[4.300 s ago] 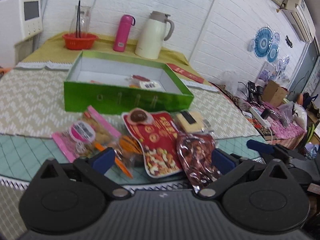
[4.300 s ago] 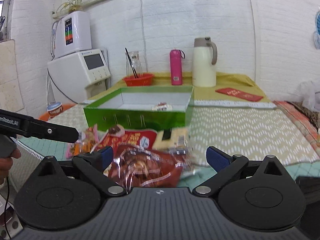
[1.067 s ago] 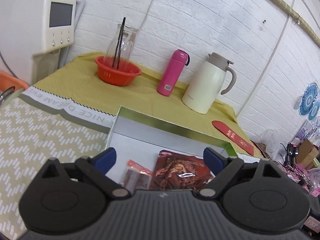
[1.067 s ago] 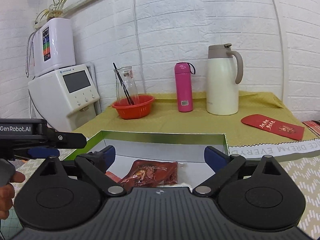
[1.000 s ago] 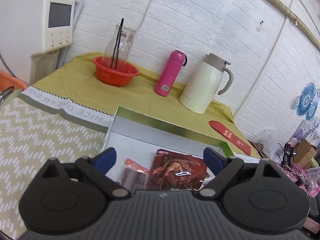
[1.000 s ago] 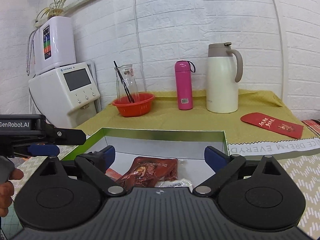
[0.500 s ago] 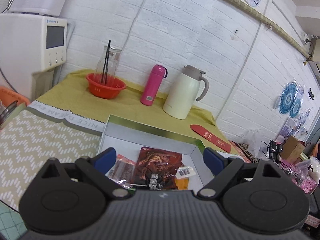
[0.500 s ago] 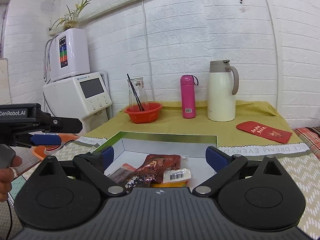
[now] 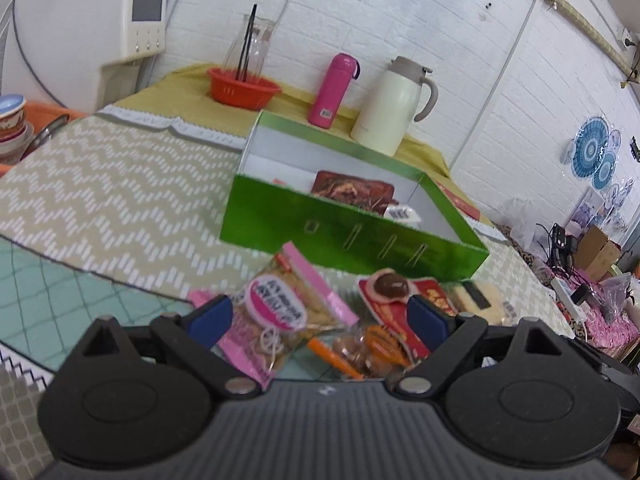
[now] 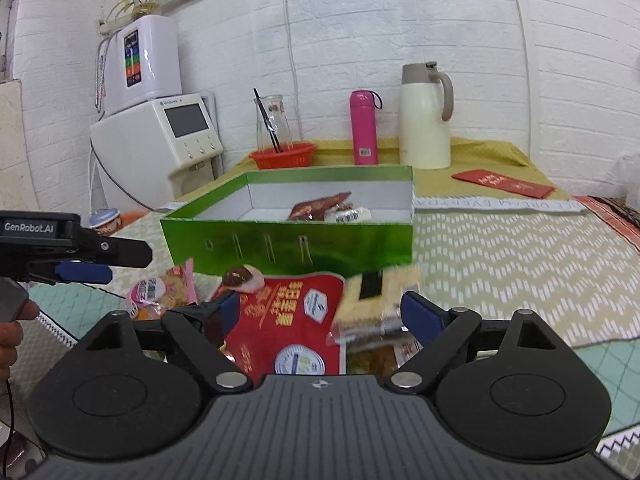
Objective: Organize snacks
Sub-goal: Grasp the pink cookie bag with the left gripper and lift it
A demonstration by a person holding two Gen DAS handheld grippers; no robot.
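A green box [image 9: 352,236] [image 10: 288,240] stands on the table with a dark red snack bag [image 9: 352,190] [image 10: 320,205] and a small white packet [image 10: 352,213] lying inside. In front of it lie loose snacks: a pink cracker bag [image 9: 280,312], an orange packet [image 9: 360,350], a red nut bag [image 10: 288,320] and a yellow cracker pack [image 10: 376,292]. My left gripper [image 9: 318,320] is open and empty, low over the pink bag and orange packet. My right gripper [image 10: 320,312] is open and empty over the red nut bag. The left gripper also shows at the left of the right wrist view [image 10: 80,258].
Behind the box stand an orange basket [image 9: 244,88] with a glass jar, a pink bottle [image 10: 363,128] and a cream thermos jug [image 10: 425,116]. A red envelope [image 10: 502,183] lies at the back right. A white appliance [image 10: 160,136] stands left. Clutter lies off the table's right edge [image 9: 580,280].
Both grippers have pulled back from over the box and dropped low over the loose snacks in front of it. The dark red bag stays in the box.
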